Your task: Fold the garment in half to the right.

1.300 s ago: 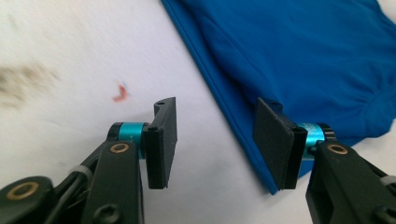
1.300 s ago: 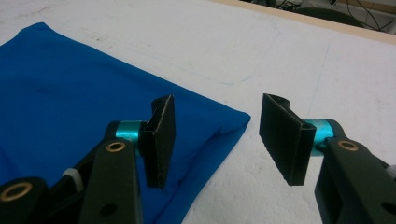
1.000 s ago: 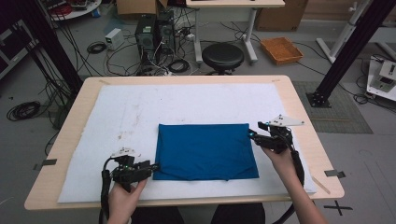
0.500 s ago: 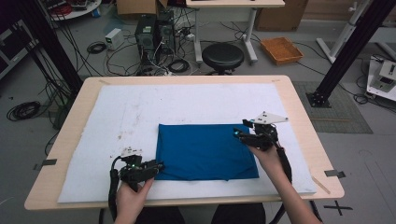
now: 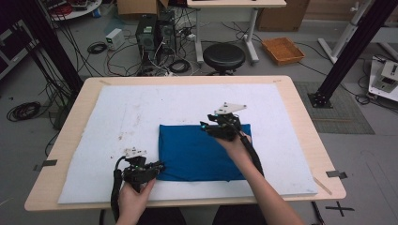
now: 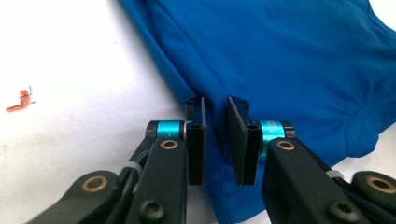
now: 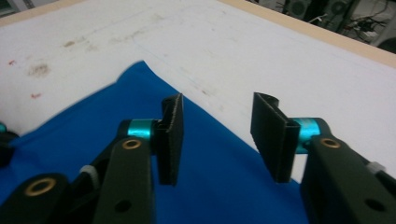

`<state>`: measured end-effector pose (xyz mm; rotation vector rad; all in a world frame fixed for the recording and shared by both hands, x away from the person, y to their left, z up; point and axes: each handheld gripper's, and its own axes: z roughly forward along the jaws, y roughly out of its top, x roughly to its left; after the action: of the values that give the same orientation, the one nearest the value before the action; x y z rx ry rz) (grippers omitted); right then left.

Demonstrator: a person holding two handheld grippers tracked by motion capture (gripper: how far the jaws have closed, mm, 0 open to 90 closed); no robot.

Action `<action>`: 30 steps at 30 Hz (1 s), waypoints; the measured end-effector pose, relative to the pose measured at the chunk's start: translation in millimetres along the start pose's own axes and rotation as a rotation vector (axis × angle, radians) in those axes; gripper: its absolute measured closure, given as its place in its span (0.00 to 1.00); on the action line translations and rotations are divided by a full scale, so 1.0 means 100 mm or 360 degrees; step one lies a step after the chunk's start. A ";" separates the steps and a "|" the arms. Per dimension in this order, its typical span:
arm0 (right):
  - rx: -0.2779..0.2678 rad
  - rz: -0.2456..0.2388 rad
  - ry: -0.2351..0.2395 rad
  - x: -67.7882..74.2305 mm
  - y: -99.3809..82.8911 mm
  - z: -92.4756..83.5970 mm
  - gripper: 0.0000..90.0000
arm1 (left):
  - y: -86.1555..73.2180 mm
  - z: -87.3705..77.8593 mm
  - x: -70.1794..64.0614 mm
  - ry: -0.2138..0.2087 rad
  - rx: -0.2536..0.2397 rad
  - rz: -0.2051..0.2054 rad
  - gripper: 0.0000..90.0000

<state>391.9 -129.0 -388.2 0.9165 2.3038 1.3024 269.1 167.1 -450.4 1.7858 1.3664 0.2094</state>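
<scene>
A folded blue cloth [image 5: 197, 154] lies flat on the white mat [image 5: 141, 108], near the front middle of the table. My left gripper [image 5: 162, 165] is at the cloth's near left corner. In the left gripper view its jaws [image 6: 215, 100] stand close together on the cloth's edge [image 6: 289, 56], with blue fabric in the narrow gap. My right gripper [image 5: 204, 127] hovers over the cloth's far edge, pointing left. In the right gripper view it [image 7: 217, 100] is wide open with nothing between the pads, and the cloth [image 7: 79, 126] lies below.
The wooden table edge [image 5: 300, 108] frames the mat, which has bare room to the left, right and far side of the cloth. On the floor beyond are a black stool [image 5: 224, 55], an orange tray [image 5: 283, 49] and computer boxes with cables [image 5: 150, 35].
My right gripper has moved left from the cloth's right edge to above its far middle. The left gripper has stayed at the near left corner.
</scene>
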 end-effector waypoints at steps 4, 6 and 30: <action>0.0043 0.0043 0.0060 0.13 0.17 0.31 0.66 | 0.00 0.00 0.01 -0.0006 -0.0001 -0.0002 0.87; 0.0056 0.0052 0.0096 0.21 0.24 0.45 0.66 | 0.00 0.00 0.01 -0.0013 -0.0007 -0.0009 0.87; 0.0396 0.0016 0.0071 0.70 0.49 1.64 0.77 | -0.01 -0.01 0.02 -0.0019 -0.0005 0.0016 0.86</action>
<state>451.5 40.7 -430.8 0.9851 2.5399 1.0655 269.0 169.5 -451.0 1.7894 1.3482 0.2059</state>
